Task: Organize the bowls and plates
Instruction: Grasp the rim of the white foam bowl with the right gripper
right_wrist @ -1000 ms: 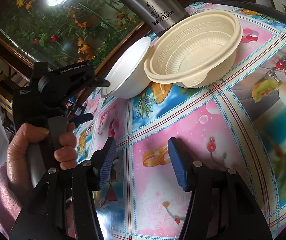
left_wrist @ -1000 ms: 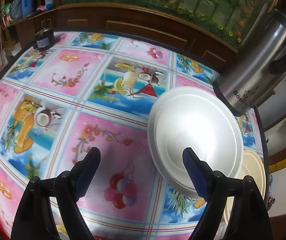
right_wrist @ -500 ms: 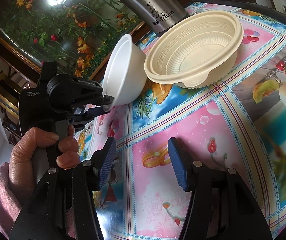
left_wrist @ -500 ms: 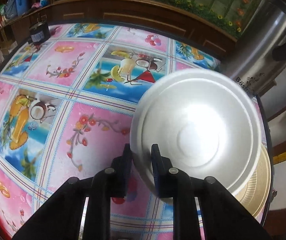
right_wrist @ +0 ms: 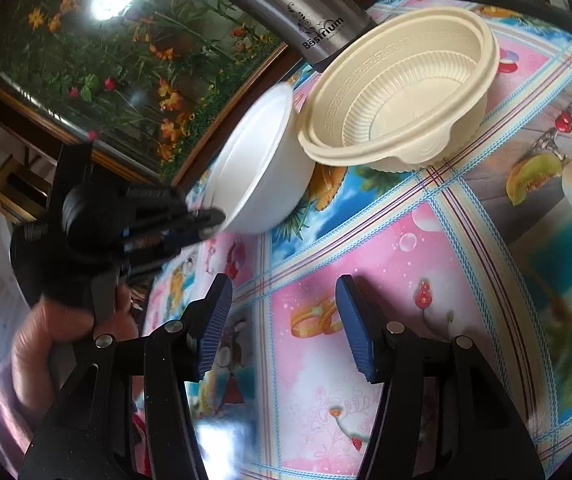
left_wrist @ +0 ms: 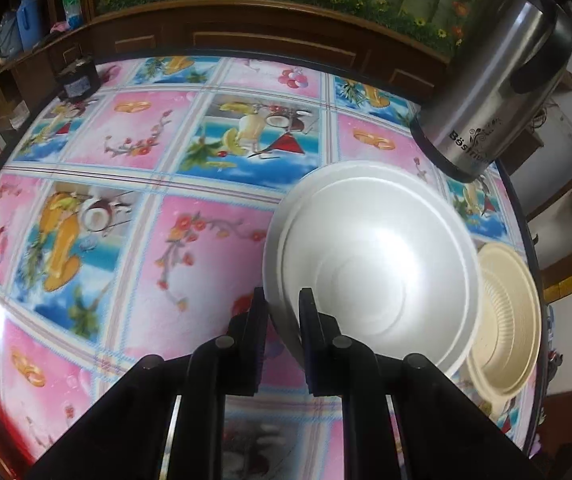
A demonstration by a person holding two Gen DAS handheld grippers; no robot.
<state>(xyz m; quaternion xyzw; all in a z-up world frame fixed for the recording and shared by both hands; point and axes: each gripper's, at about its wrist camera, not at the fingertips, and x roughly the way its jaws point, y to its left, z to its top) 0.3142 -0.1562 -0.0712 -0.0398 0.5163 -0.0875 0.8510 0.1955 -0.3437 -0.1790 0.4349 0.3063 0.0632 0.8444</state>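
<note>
A plain white foam bowl (left_wrist: pixel 373 268) with a smooth, unpatterned surface. Beside it, a cream plastic bowl (right_wrist: pixel 401 92) with fine ribbing around its inner wall and a raised key-pattern band along the rim. Both sit on a glossy tablecloth (left_wrist: pixel 134 184) printed in squares: pink panels with red berries, orange flowers and gold rings alternate with blue beach panels showing yellow fruit, coconuts and palm leaves, divided by pale blue and dark red stripes. A brushed silver steel kettle (left_wrist: pixel 485 92) has a black base, black handle and black scroll lettering. The right gripper (right_wrist: pixel 284 320) is black with ridged blue pads (right_wrist: pixel 216 326). The left gripper (left_wrist: pixel 284 320) is black.
</note>
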